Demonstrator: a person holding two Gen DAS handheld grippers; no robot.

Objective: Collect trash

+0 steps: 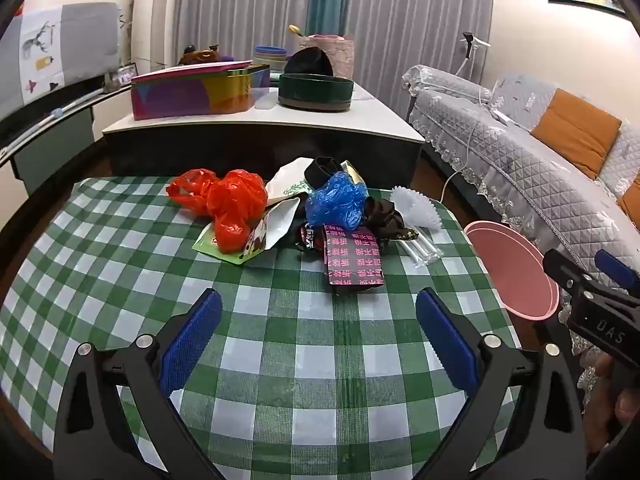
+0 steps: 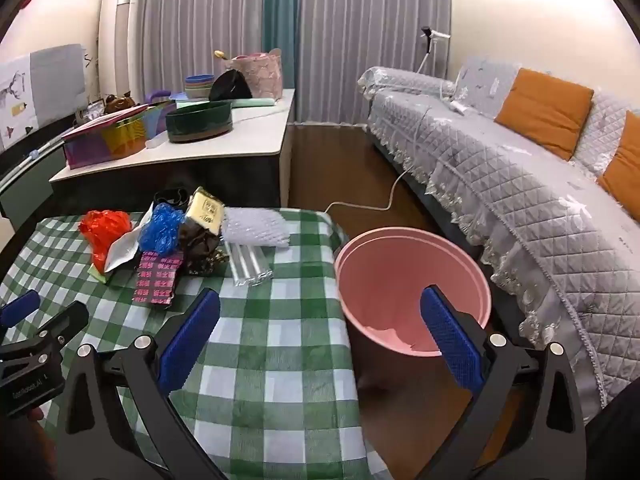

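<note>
A heap of trash lies at the far side of the green-checked tablecloth (image 1: 280,360): a red plastic bag (image 1: 228,204), a blue plastic bag (image 1: 334,202), a dark wrapper with pink print (image 1: 352,260), a brown crumpled wrapper (image 1: 384,216), clear plastic tubes (image 1: 422,250) and white ribbed plastic (image 1: 416,210). The pink bin (image 2: 400,280) stands on the floor right of the table, empty but for a pale scrap. My left gripper (image 1: 318,310) hovers open over bare cloth, short of the heap. My right gripper (image 2: 320,312) is open too, spanning the table's right edge and the bin.
Behind the small table stands a white-topped table (image 1: 280,120) with a colourful tin, a dark green round box and bowls. A grey quilted sofa (image 2: 500,184) with orange cushions runs along the right. A white cable (image 2: 376,200) lies on the wooden floor.
</note>
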